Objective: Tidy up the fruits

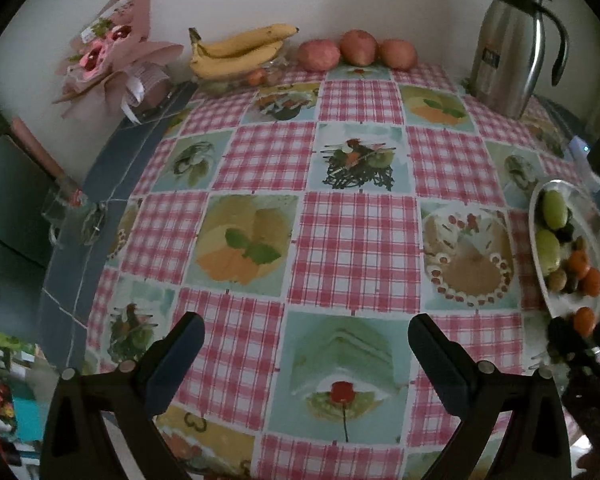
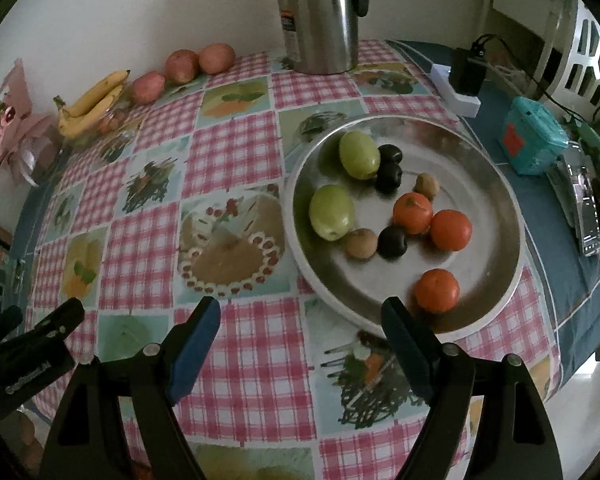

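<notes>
On the far left of your desk [image 1: 352, 236] the bananas [image 1: 240, 52] lie against the wall on a clear dish, with three red apples [image 1: 358, 51] in a row just beside them. Your left tool [image 1: 306, 344] hangs wide open over bare checked cloth, holding nothing. Further right, your right tool [image 2: 302, 326] is also spread open and empty, its right finger at the near rim of the metal tray [image 2: 496, 240]. On that tray lie two green fruits [image 2: 332, 211], three oranges [image 2: 438, 290], three dark plums and two small brown fruits (loosely mixed). This fits either sorting under way or a finished arrangement, so I can't name the step.
</notes>
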The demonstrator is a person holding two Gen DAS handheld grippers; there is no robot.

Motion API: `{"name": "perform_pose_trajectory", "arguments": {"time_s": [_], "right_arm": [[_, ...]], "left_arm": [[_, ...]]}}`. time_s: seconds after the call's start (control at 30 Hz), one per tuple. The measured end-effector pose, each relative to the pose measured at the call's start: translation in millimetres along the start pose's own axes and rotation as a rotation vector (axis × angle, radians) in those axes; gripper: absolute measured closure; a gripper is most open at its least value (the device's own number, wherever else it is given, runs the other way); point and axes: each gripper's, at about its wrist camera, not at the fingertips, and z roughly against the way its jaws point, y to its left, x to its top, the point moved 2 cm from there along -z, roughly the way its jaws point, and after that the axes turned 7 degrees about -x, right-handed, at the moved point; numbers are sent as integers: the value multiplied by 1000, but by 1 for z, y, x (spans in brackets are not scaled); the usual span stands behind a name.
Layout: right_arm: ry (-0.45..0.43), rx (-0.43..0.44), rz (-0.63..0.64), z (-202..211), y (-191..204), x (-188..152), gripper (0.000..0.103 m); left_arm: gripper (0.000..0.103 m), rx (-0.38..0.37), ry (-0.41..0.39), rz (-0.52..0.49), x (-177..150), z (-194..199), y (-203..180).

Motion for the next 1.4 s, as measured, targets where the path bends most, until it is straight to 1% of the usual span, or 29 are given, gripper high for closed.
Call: {"name": "perform_pose_trajectory", "arguments": {"time_s": [0.1, 0.23, 0.33, 0.43, 0.67, 0.93, 1.4], "right_arm": [[1, -8, 22, -1, 4, -5, 20], [-25, -16, 29, 4, 4, -5, 20], [-21, -21, 40, 3, 6, -5, 20], [-17, -46, 46, 1, 7, -5, 20], [3, -49, 56, -7, 10, -5, 20], [4, -54, 54, -7, 11, -5, 20], [-23, -56, 57, -2, 10, -4, 20]], "left_arm": [[0, -8, -17, 3, -5, 4, 3], [0, -8, -31, 20, -8, 1, 9], [0, -5, -39, 27, -10, -4, 11], [0, -10, -26, 22, -11, -9, 11], [0, -37, -3, 48, -11, -15, 18], [0, -50, -1, 36, -10, -15, 16], [0, -71, -21, 24, -9, -9, 14]]}}
